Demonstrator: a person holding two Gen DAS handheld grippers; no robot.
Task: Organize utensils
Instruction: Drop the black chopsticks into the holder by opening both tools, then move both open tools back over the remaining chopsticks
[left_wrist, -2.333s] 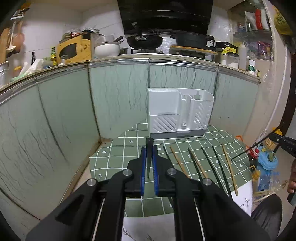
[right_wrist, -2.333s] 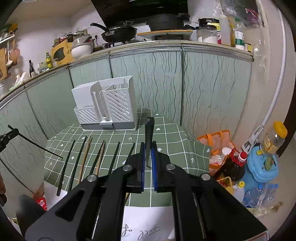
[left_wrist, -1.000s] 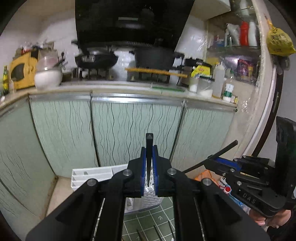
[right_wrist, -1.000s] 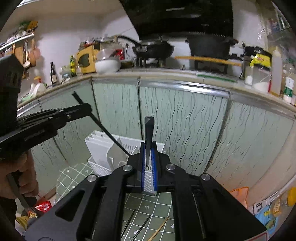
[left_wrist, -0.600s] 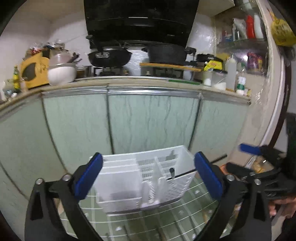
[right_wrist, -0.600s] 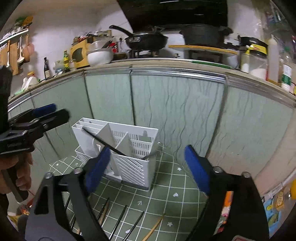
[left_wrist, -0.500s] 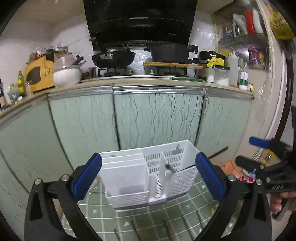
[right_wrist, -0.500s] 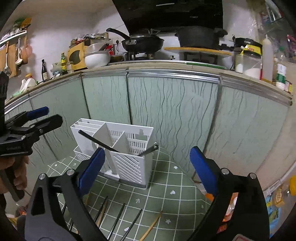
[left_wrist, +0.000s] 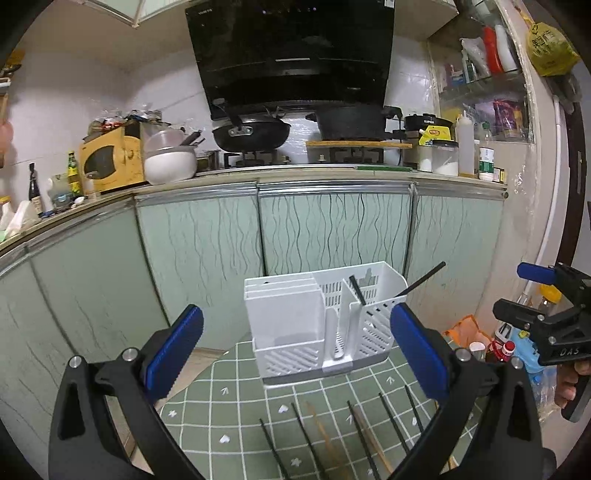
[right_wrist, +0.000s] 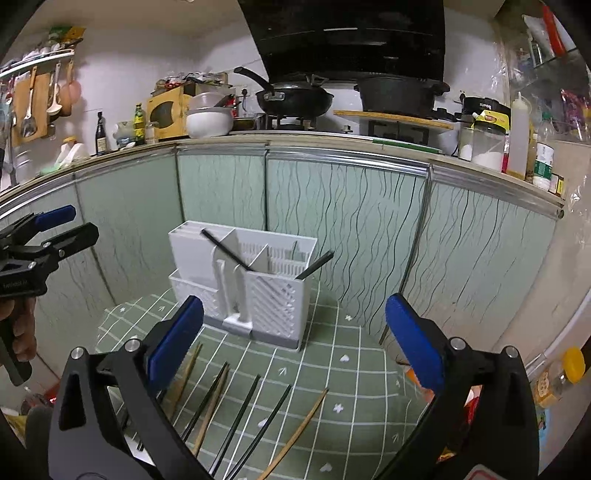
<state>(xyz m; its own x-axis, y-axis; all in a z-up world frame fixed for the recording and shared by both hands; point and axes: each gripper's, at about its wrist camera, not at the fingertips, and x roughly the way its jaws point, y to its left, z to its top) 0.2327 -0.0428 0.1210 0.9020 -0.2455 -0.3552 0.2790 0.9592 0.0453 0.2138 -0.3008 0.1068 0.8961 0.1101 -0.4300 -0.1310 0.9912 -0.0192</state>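
Note:
A white utensil caddy (left_wrist: 284, 325) (right_wrist: 273, 295) stands at the far side of the green checked table (left_wrist: 240, 398) (right_wrist: 351, 369). Two black chopsticks lean in its slotted right compartments: one (left_wrist: 357, 291) (right_wrist: 225, 251) inside, the other (left_wrist: 421, 280) (right_wrist: 316, 266) sticking out over the right rim. Several black and wooden chopsticks (left_wrist: 314, 439) (right_wrist: 240, 417) lie on the cloth in front. My left gripper (left_wrist: 295, 325) is open and empty, short of the caddy. My right gripper (right_wrist: 294, 306) is opening, with nothing between its pads.
Green cabinet doors (left_wrist: 332, 229) close off the space right behind the table. The counter above carries a wok (left_wrist: 251, 134), a pot and jars. Bottles and bags (left_wrist: 509, 347) crowd the floor to the right. A hand holds each gripper handle.
Both grippers were shut on a black chopstick each above the caddy. They have opened, the chopsticks now rest in the caddy, and both grippers have drawn back and lower.

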